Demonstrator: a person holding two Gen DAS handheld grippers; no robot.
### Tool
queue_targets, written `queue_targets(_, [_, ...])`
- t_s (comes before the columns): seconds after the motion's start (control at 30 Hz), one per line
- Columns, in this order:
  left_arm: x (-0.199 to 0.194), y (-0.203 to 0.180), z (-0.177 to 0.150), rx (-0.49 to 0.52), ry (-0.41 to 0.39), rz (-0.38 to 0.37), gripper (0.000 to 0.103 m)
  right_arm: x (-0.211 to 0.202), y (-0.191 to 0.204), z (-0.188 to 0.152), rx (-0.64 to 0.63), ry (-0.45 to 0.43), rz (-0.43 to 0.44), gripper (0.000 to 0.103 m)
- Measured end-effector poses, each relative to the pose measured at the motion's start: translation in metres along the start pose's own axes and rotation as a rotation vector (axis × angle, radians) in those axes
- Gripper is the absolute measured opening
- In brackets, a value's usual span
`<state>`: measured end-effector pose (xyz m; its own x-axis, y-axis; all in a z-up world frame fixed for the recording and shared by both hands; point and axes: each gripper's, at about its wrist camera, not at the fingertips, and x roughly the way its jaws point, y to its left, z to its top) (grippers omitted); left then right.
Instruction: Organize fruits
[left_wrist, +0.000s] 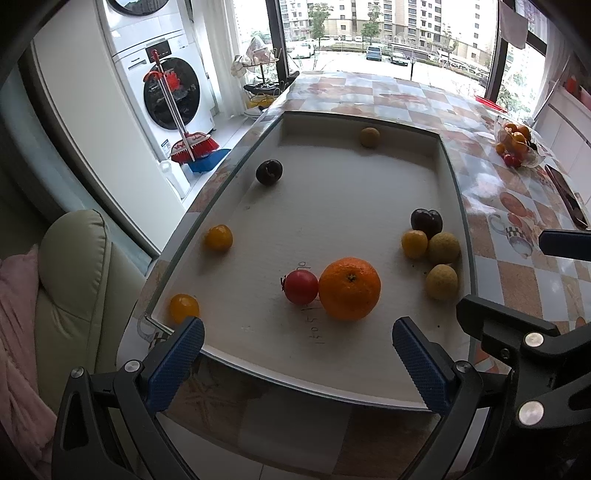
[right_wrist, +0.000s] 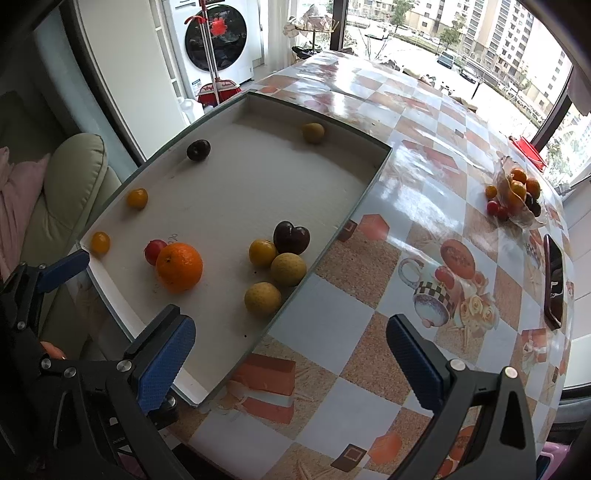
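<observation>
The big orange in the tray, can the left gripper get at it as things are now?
Probably yes. The left gripper is open, and the orange sits just ahead with nothing between; only the red fruit touching its side crowds one finger.

Bench (right_wrist: 332, 398) had a glossy checkered cover with cup and pastry prints. A shallow white tray (left_wrist: 448, 177) sat at its near-left corner, overhanging the near edge slightly. A clear glass dish (right_wrist: 532, 221) heaped with small fruit stood near the right edge; two small red fruits (right_wrist: 496, 209) lay on the bench beside it. A dark phone (right_wrist: 553, 280) lay flat by the right edge, nearer than the dish.
</observation>
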<state>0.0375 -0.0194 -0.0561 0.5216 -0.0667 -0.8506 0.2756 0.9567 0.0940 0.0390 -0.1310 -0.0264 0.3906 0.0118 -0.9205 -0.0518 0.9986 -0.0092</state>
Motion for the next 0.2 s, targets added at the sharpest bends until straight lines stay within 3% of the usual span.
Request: queue_targets(0.2, [-0.0043,0.0007,-0.0017,0.004,-0.038,0.000,0.102,-0.0025,0.0000,-0.0016,-0.001,-0.008,0.003,0.103])
